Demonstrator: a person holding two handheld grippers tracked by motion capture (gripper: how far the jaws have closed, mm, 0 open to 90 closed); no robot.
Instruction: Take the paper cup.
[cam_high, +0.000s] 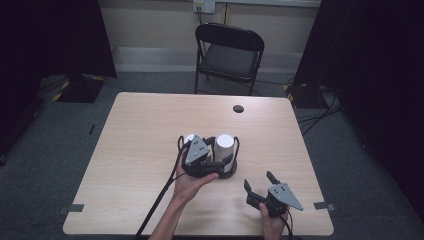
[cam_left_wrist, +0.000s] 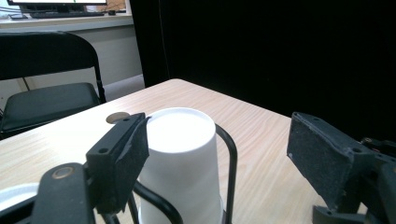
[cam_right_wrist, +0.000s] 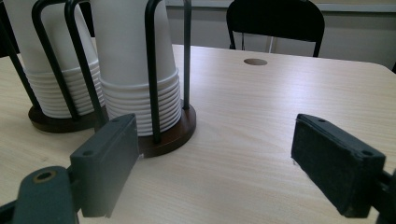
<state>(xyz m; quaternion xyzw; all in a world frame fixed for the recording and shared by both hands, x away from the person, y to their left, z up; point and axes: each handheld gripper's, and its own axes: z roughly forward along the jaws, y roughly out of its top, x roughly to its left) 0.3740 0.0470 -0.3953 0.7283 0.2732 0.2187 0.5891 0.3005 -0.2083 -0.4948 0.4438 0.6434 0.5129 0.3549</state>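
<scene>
My right gripper (cam_high: 261, 184) sits lower right of the high view, near the table's (cam_high: 140, 130) front edge. Jaws spread wide, nothing between them, just bare wood. In the right gripper view the cup holder (cam_right_wrist: 168, 133) is upper left, well apart from my pads.

Left gripper (cam_high: 216, 161) is at frame centre in the high view, up against the holder. In the left gripper view the jaws stand wide. The left pad (cam_left_wrist: 122, 158) is beside or just touching the wall of the right cup stack (cam_left_wrist: 182, 163); I can't tell which. The other pad (cam_left_wrist: 322, 158) is well off to the right, so no squeeze and no cup held.

Both stacks, right (cam_high: 225, 147) and left cup stack (cam_high: 190, 140), are upside down inside the black wire rails (cam_right_wrist: 150, 70), seated on the dark wooden bases.

My read: early. Approach to the right stack is roughly done, grasp isn't. Left to do: centre the jaws on the top cup, close, and lift it clear of the rails.

Beyond: grommet hole (cam_high: 238, 108) and a folding chair (cam_high: 229, 56) at top centre.
</scene>
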